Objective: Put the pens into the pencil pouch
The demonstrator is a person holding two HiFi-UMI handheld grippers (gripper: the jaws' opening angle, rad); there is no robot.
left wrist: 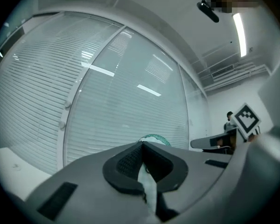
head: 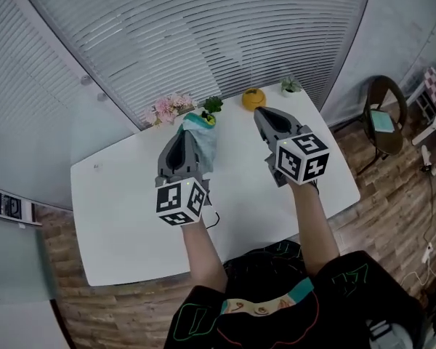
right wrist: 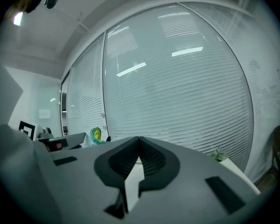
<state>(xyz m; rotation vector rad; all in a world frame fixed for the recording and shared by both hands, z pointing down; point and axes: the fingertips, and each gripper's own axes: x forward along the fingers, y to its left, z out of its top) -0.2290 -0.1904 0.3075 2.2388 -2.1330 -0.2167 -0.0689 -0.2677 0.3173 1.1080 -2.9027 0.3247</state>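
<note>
My left gripper (head: 190, 131) is raised above the white table (head: 123, 217) and shut on the pale teal pencil pouch (head: 203, 141), which hangs from its jaws. In the left gripper view the pouch's pale fabric (left wrist: 148, 188) is pinched between the closed jaws, and its green rim shows just past the tips. Something yellow and green pokes out of the pouch's top (head: 206, 118); I cannot tell what it is. My right gripper (head: 260, 112) is held level to the right of the pouch, shut, with nothing between its jaws. The pouch (right wrist: 95, 135) shows at the left of the right gripper view.
Along the table's far edge stand pink flowers (head: 168, 107), a small green plant (head: 214, 104), an orange round thing (head: 253, 98) and a little potted plant (head: 291, 86). A thin dark thing (head: 214, 217) lies on the table near my left wrist. A chair (head: 385, 115) stands at the right.
</note>
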